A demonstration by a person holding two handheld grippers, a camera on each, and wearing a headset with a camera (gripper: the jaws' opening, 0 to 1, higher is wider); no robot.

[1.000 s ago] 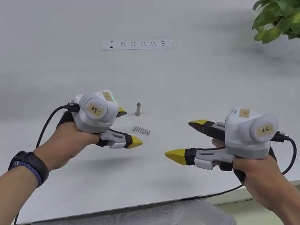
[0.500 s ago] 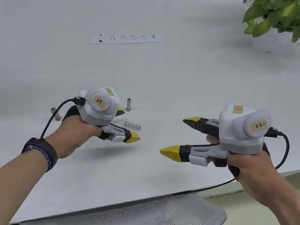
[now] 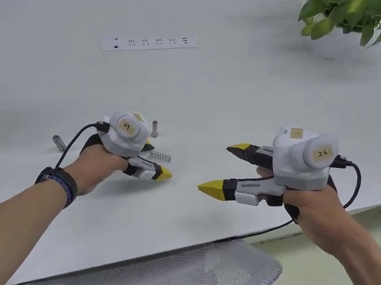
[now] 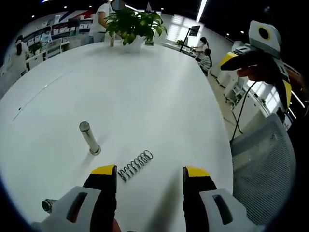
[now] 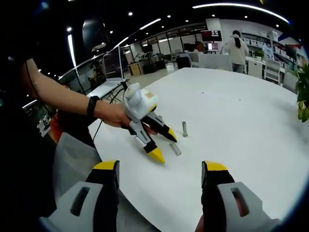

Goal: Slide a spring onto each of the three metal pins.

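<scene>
A small steel spring (image 3: pixel 160 157) lies flat on the white table, close in front of an upright metal pin (image 3: pixel 154 128). A second pin (image 3: pixel 58 143) stands further left. My left gripper (image 3: pixel 156 159) is open and low over the table, its yellow tips either side of the spring. In the left gripper view the spring (image 4: pixel 135 164) lies just ahead of my left jaw, with the pin (image 4: pixel 89 137) behind it. My right gripper (image 3: pixel 224 168) hovers open and empty to the right. The right gripper view shows the spring (image 5: pixel 175 149), the pin (image 5: pixel 184 128) and the left gripper (image 5: pixel 164 145).
A white power strip (image 3: pixel 149 42) lies at the back of the table (image 3: pixel 239 97). A potted plant (image 3: pixel 342 12) stands at the back right. A mesh chair back (image 3: pixel 182 274) sits below the table's near edge. A cable trails from each gripper.
The head camera has shifted, which brought the second pin into view at the left. My left gripper has edged forward, so its tips now sit either side of the spring. The right gripper stays open.
</scene>
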